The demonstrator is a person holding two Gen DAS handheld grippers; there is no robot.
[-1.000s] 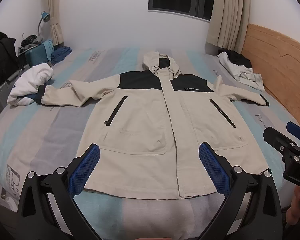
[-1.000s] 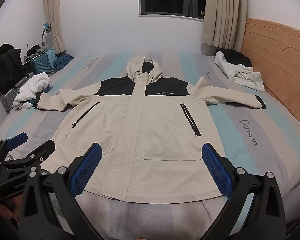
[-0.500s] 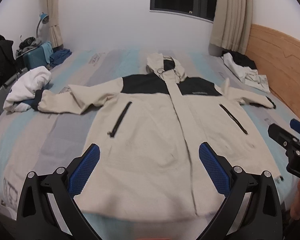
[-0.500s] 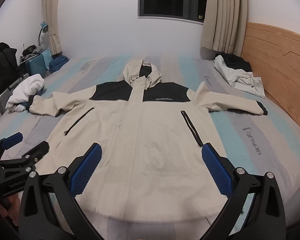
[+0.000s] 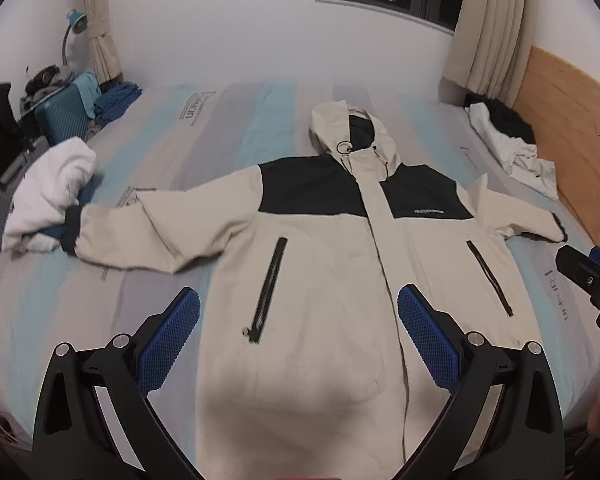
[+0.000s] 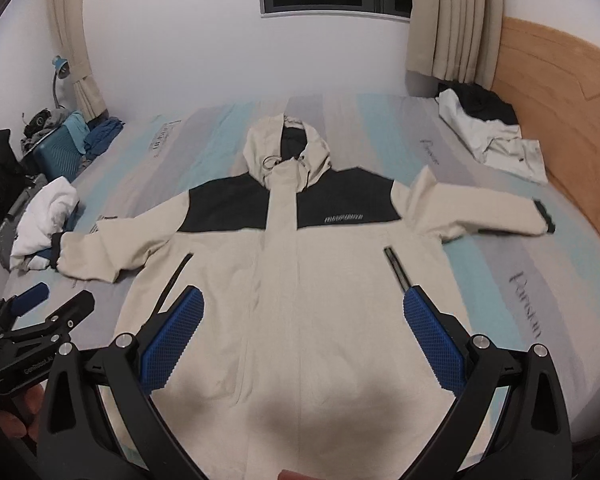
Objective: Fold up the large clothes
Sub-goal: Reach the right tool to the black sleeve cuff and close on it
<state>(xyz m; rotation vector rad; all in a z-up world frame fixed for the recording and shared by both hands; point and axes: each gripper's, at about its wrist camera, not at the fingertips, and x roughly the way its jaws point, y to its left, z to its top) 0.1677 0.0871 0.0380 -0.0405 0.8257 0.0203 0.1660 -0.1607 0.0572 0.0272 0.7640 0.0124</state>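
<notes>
A cream hooded jacket (image 5: 324, 300) with black shoulder panels lies face up and spread flat on the striped bed (image 5: 228, 128), zipped closed, hood toward the far wall and hem toward the cameras, both sleeves stretched out to the sides. The left gripper (image 5: 298, 340) hangs over the lower left half of the jacket with its blue-padded jaws spread wide and nothing between them; the right gripper (image 6: 302, 338) hangs over the lower right half, likewise released and holding nothing. The left wrist view shows the whole of the left chest zip pocket (image 5: 268, 284), which the right wrist view hides in part behind a blue pad, and it catches only the tip of the right gripper at its right edge. The right wrist view in turn shows the left gripper from the side at its left edge, with part of the person's hand (image 6: 8, 416) below it, and it shows the right sleeve (image 6: 480, 212) laid out full to its dark cuff. Both views show a crumpled white garment (image 5: 52, 192) touching the left sleeve's cuff at the left edge of the bed, a teal suitcase (image 5: 60, 116) beyond it, and a pile of white and black clothes (image 6: 488, 136) at the far right beside the wooden headboard (image 6: 560, 92).
</notes>
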